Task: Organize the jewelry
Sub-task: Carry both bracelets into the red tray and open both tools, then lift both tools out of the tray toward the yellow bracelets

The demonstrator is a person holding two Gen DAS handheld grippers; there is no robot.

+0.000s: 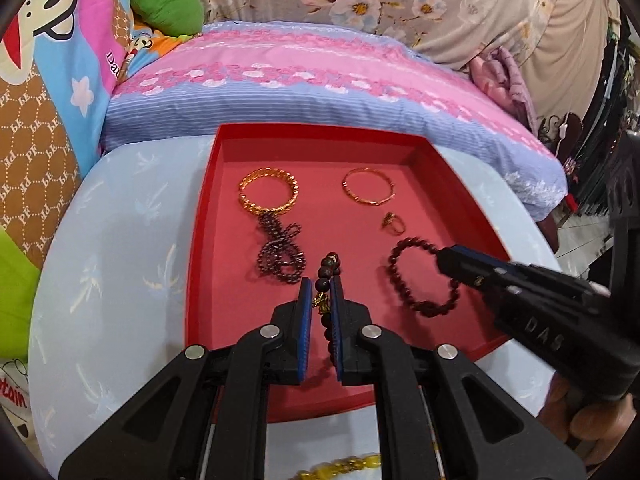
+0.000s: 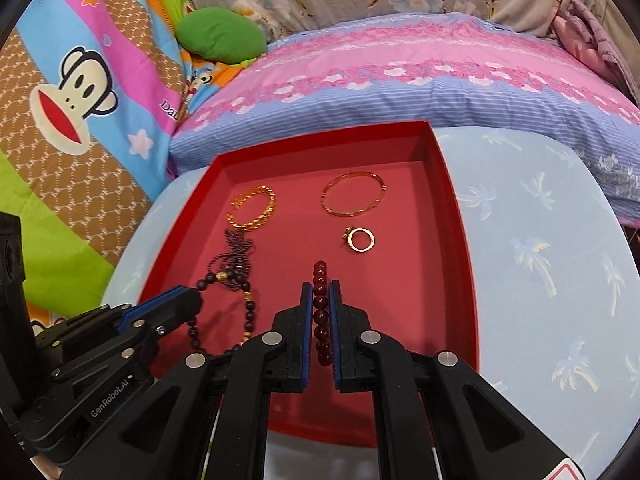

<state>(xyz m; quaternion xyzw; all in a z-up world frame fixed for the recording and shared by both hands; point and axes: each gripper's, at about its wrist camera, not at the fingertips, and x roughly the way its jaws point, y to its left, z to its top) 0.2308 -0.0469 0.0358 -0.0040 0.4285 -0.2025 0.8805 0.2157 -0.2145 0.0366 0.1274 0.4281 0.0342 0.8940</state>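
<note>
A red tray [image 1: 202, 216] [image 2: 460, 216] sits on a pale blue cushion. My left gripper [image 1: 322, 292] is shut on a dark bead bracelet with gold charms [image 1: 329, 268], also seen in the right wrist view [image 2: 248, 312]. My right gripper [image 2: 320, 296] is shut on a dark red bead bracelet [image 2: 321, 312], which shows as a loop in the left wrist view [image 1: 404, 280]. In the tray lie a twisted gold bangle [image 1: 269, 196] [image 2: 252, 208], a thin gold bangle [image 1: 368, 191] [image 2: 353, 194], a gold ring [image 1: 394, 224] [image 2: 360, 239] and a dark bead chain [image 1: 278, 254] [image 2: 236, 248].
A pink and blue pillow [image 1: 320, 80] [image 2: 400, 80] lies just behind the tray. Cartoon-print bedding [image 2: 80, 92] and a green cushion [image 1: 166, 2] are at the left. Yellow beads [image 1: 352, 466] lie on the cushion below my left gripper.
</note>
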